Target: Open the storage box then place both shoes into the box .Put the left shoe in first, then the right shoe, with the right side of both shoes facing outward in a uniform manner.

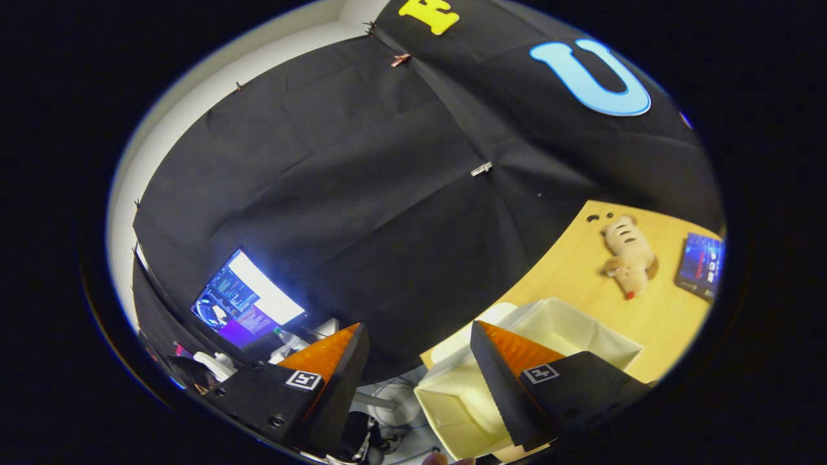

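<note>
— Fingers of the hand-held gripper [420, 368]: how are they seen?
— Spread wide, nothing held.
— And the storage box [568, 326]?
— Open, on the counter [652, 310], under the right finger.

A recording booth: black cloth wall [362, 194] clipped up beyond the fingers, lit monitor [249, 300] beside cables.
</note>
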Demonstrator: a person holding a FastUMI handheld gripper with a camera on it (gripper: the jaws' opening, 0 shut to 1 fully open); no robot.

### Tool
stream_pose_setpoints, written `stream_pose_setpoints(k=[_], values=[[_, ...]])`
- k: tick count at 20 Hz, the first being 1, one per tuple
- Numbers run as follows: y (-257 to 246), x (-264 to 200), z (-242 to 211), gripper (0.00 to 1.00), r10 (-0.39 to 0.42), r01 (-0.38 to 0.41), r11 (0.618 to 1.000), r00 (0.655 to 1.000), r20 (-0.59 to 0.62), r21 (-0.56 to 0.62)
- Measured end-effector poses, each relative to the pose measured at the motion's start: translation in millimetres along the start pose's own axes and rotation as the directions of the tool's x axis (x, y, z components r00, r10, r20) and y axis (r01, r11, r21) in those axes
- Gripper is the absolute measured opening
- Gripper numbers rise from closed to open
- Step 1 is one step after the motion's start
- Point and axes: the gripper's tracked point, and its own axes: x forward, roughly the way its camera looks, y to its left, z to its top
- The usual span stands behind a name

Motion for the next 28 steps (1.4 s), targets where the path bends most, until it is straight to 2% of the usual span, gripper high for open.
stream_pose_setpoints(k=[4, 7, 10, 13, 15, 17, 19, 24, 28], values=[[-36, -61, -4, 0.97, -0.131, 0.134, 0.988, 0.99, 0.042, -0.073], [-76, -109, -23, 0.97, -0.271, 0.273, 0.959, 0.962, 0.037, -0.08], [-115, -159, -54, 0.97, -0.411, 0.41, 0.909, 0.912, 0.006, -0.074], [-156, -205, -95, 0.97, -0.527, 0.527, 0.85, 0.849, -0.04, -0.01], [-177, -228, -124, 0.97, -0.591, 0.595, 0.803, 0.803, -0.077, 0.042], [-201, -248, -155, 0.97, -0.656, 0.667, 0.741, 0.744, -0.127, 0.078], [-220, -262, -184, 0.98, -0.696, 0.72, 0.681, 0.694, -0.185, 0.134], [-276, -266, -243, 0.98, -0.736, 0.797, 0.572, 0.602, -0.308, 0.193], [-303, -246, -272, 0.92, -0.698, 0.801, 0.538, 0.598, -0.393, 0.263]])
